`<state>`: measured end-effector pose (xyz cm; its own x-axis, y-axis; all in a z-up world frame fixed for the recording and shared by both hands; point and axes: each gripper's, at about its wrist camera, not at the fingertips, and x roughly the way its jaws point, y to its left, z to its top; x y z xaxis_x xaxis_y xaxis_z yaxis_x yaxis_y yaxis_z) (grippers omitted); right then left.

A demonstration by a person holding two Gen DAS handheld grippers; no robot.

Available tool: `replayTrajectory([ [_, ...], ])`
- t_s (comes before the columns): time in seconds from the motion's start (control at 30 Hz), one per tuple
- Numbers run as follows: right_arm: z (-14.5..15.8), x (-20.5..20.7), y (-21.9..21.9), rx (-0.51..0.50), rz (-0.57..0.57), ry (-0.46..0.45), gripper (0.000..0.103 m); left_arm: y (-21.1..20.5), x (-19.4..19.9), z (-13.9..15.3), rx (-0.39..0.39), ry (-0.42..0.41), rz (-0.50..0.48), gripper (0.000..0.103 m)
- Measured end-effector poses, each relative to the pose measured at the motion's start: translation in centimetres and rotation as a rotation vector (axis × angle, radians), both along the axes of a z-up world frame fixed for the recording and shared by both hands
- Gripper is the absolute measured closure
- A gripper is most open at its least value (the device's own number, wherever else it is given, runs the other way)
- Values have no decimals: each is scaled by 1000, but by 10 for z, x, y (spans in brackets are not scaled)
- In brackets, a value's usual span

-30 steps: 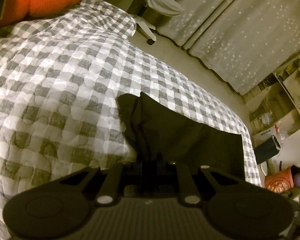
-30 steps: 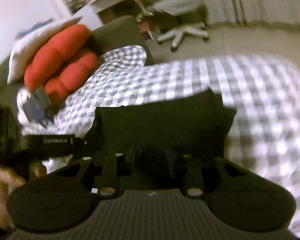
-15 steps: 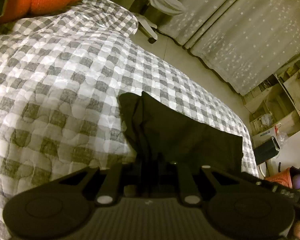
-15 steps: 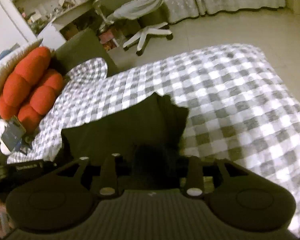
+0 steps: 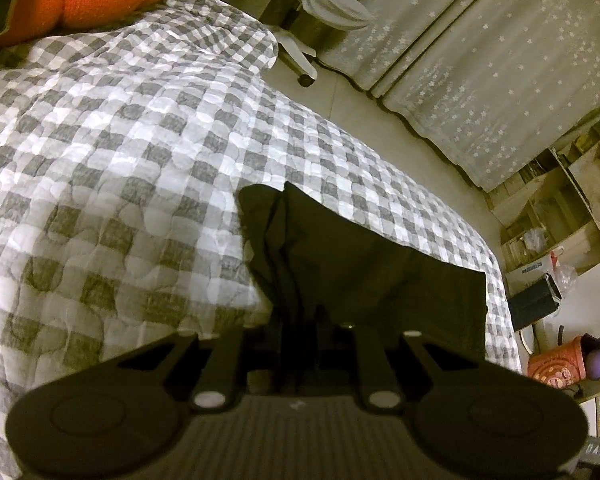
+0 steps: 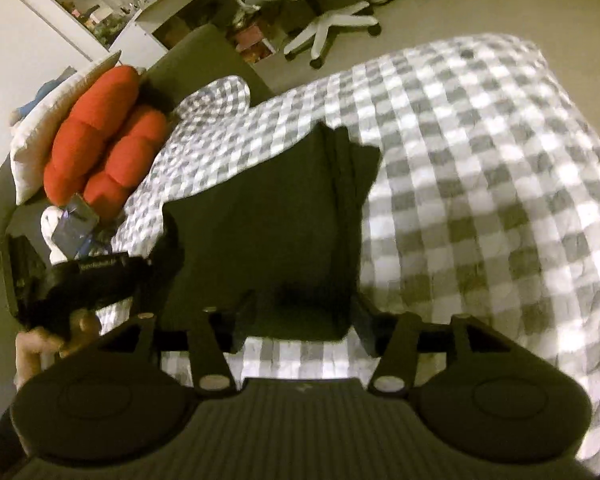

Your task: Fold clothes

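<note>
The garment (image 5: 364,264) is a dark piece of cloth lying on the checked quilt (image 5: 120,152). In the left wrist view it fills the lower centre of the frame. In the right wrist view (image 6: 268,216) it runs from the centre down to the fingers.

Left gripper (image 5: 300,320): fingers drawn close together, with a bunched edge of the garment between them. Vertical pleats rise from the grip point, which indicates cloth gathered and pinched at that edge. In the right wrist view this gripper (image 6: 100,276) sits at centre left of the frame, touching the garment's left corner, with a hand (image 6: 40,344) behind it.

Right gripper (image 6: 300,316): fingers set wide apart. The garment's near edge lies between them, and checked quilt shows below that edge. No cloth is held.

Judgement: one corner held while the other side lies flat fits a fold being carried over, with the left gripper acting as anchor or carrier. It also fits the right side having been laid down. The pictures do not settle which.

The garment's far end shows stacked layers along one side, so at least one fold lies in it now.

Background: red cushion (image 6: 100,140) at upper left, office chair (image 6: 324,32) at top.
</note>
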<state>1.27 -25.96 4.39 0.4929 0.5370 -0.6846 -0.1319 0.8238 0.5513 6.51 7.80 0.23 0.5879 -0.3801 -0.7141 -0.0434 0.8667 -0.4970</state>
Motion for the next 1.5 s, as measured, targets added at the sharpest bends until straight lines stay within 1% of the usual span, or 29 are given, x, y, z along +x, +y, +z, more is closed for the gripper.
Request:
replayTrajectory([
  [0.1,-4,-4,-3,7,-7,23,46,0,0,0,-1,2,2,88],
  [0.13,-6,-6,-5,27,-9,34,46,0,0,0,-2,3,3,88],
  [0.23,-13,-15,-9,115,4,69,46,0,0,0,-4,6,6,88],
  [0.3,-19,-16,-12,216,12,99,46,-1,0,1,4,8,6,88],
  [0.33,-25,-15,-10,251,14,117,46,-2,1,1,7,9,7,88],
  [0.4,-29,-13,-9,288,-14,103,46,-5,2,2,16,8,9,88],
  [0.47,-28,-9,-9,299,-53,87,46,-9,2,3,31,4,7,88],
  [0.53,-27,-4,-8,295,-69,67,46,-7,2,3,24,4,6,88],
  [0.6,-29,-2,-9,312,-88,72,46,-6,1,2,17,4,5,88],
  [0.63,-28,-1,-9,308,-88,71,46,-4,1,2,10,7,6,88],
  [0.73,-23,-1,-6,256,-62,29,46,0,0,1,-14,22,15,87],
  [0.83,-23,-3,-7,224,-68,-1,45,0,-1,1,-15,24,18,87],
  [0.9,-24,-4,-12,230,-78,-7,45,-2,-2,1,-7,19,14,87],
  [1.03,-23,-2,-17,229,-99,-38,45,0,-1,1,-19,29,20,87],
  [1.17,-25,3,-16,240,-106,-35,43,-1,-2,2,-11,24,17,87],
  [1.23,-25,6,-15,246,-110,-33,41,0,-1,2,-19,29,20,87],
  [1.3,-26,8,-14,251,-114,-31,35,0,-1,2,-23,31,21,87],
  [1.33,-26,10,-14,254,-115,-30,34,0,-1,2,-22,31,21,87],
  [1.5,-28,17,-12,268,-125,-25,34,0,-1,2,-25,34,25,87],
])
